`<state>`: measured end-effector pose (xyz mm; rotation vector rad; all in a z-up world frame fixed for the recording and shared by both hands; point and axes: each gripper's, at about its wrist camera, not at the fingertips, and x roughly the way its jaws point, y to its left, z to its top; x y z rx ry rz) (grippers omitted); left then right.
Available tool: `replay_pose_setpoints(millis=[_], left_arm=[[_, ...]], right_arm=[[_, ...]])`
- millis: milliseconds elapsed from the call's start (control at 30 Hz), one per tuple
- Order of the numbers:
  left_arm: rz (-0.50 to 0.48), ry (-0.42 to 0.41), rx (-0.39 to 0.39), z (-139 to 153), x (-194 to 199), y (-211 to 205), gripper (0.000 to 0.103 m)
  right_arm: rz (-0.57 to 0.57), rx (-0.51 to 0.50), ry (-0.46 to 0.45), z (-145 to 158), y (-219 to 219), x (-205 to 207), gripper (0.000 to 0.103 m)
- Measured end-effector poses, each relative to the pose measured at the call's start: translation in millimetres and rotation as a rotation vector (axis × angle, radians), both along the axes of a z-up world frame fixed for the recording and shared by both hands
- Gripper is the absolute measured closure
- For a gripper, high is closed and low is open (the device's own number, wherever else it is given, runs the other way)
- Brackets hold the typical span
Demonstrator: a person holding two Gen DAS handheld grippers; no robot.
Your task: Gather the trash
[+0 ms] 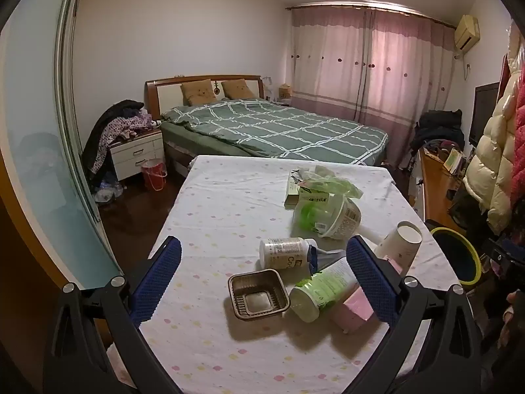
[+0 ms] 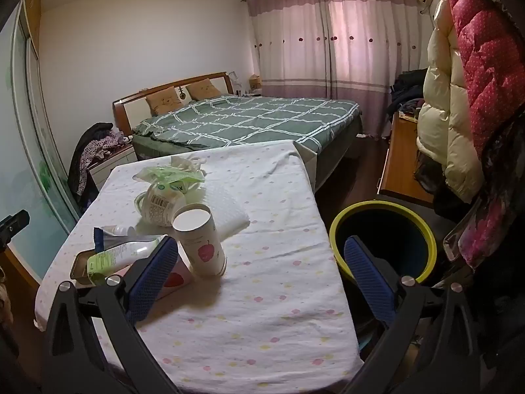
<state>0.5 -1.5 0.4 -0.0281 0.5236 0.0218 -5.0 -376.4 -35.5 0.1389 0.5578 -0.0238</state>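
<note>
Trash lies on a table with a dotted white cloth point(image 1: 213, 203): a brown plastic tray point(image 1: 258, 294), a green-labelled bottle point(image 1: 320, 290), a white bottle point(image 1: 283, 250), a pink carton point(image 1: 352, 308), a paper cup point(image 1: 398, 244) and a noodle tub with green bags point(image 1: 328, 210). My left gripper point(image 1: 262, 269) is open above the tray and bottles. My right gripper point(image 2: 259, 262) is open over the table's right edge, the cup point(image 2: 200, 239) near its left finger. A yellow-rimmed bin point(image 2: 382, 239) stands right of the table.
A bed with a green checked cover point(image 1: 272, 128) lies beyond the table. A nightstand with clothes point(image 1: 131, 144) and a red bucket point(image 1: 153, 174) stand at left. Coats point(image 2: 459, 98) hang at right above a wooden desk point(image 2: 400, 161). A folded white cloth point(image 2: 226, 210) lies on the table.
</note>
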Motion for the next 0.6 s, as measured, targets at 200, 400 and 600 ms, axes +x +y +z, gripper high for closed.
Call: replay_pose_setpoints(millis=[200, 400, 600], left_arm=[[-0.016, -0.011, -0.026, 0.0, -4.3, 2.9, 0.004], [-0.031, -0.004, -0.037, -2.4, 1.0, 1.0, 0.004], [-0.024, -0.010, -0.028, -2.7, 1.2, -0.3, 0.004]], right_arm=[[0.005, -0.001, 0.007, -1.8, 0.5, 1.4, 0.006], [0.001, 0.008, 0.004, -1.1, -1.8, 1.2, 0.006], [0.002, 0.006, 0.005, -4.2, 3.0, 2.3, 0.006]])
